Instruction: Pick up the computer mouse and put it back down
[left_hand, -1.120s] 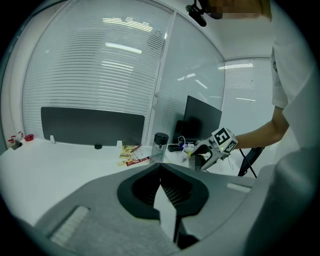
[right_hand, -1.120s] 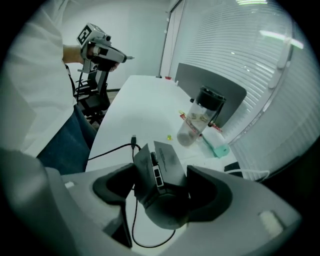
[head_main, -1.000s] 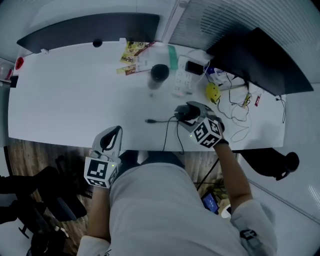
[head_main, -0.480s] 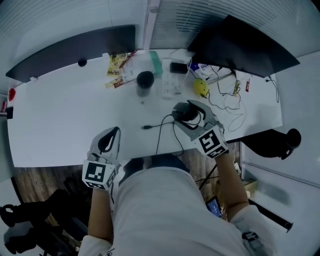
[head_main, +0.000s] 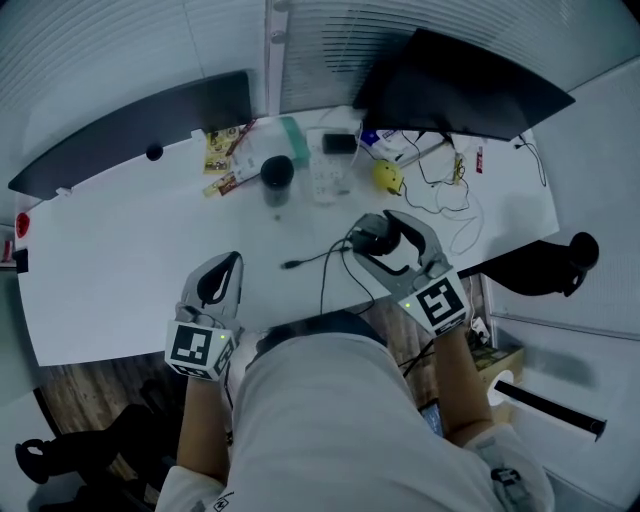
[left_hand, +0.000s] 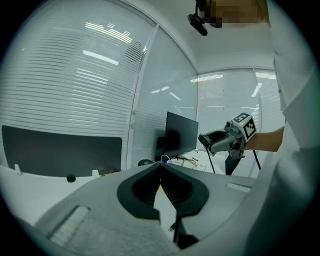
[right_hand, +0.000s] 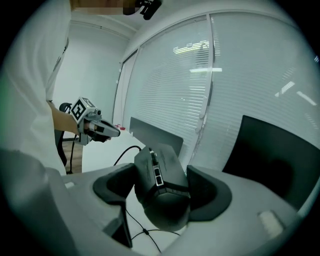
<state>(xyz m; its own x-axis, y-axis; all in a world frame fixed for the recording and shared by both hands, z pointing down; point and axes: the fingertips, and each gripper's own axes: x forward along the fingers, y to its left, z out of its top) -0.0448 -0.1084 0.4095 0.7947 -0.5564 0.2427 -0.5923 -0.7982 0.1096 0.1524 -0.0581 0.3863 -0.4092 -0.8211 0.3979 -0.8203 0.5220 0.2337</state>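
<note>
White blinds (left_hand: 75, 85) are running along the far wall, and in front of them a long white table (head_main: 130, 250) is taking up most of the room. A dark monitor (head_main: 460, 90) is standing at the table's far right corner. Its lower edge is merging into shadow, so I cannot make out its foot.

Small clutter is lying along the far edge: a dark cup (head_main: 277, 172), a yellow object (head_main: 387, 176) and some packets (head_main: 222, 145) too small to read. Thin wires are tangling beside the monitor, and I cannot tell where they end. A dark panel (head_main: 130, 130) is leaning behind the table on the left, its ends cut off by the table's edge.

The person's right gripper (head_main: 392, 238) is holding the computer mouse (head_main: 375, 233) up above the near right part of the table. Its jaws are standing wide and pressing on the mouse's two sides. In the right gripper view the mouse is filling the gap between the pads, nose tilted away, and its underside is hidden.

A black cable (head_main: 325, 262) is hanging from the mouse and trailing left, its plug end lying loose on the white surface.

The left gripper (head_main: 226, 268) is hovering over the near left edge, well apart from the mouse. Its jaws are meeting at the tips with nothing between them, only a thin wedge of table showing through behind.

The person's torso is covering the table's near edge between the two arms.
</note>
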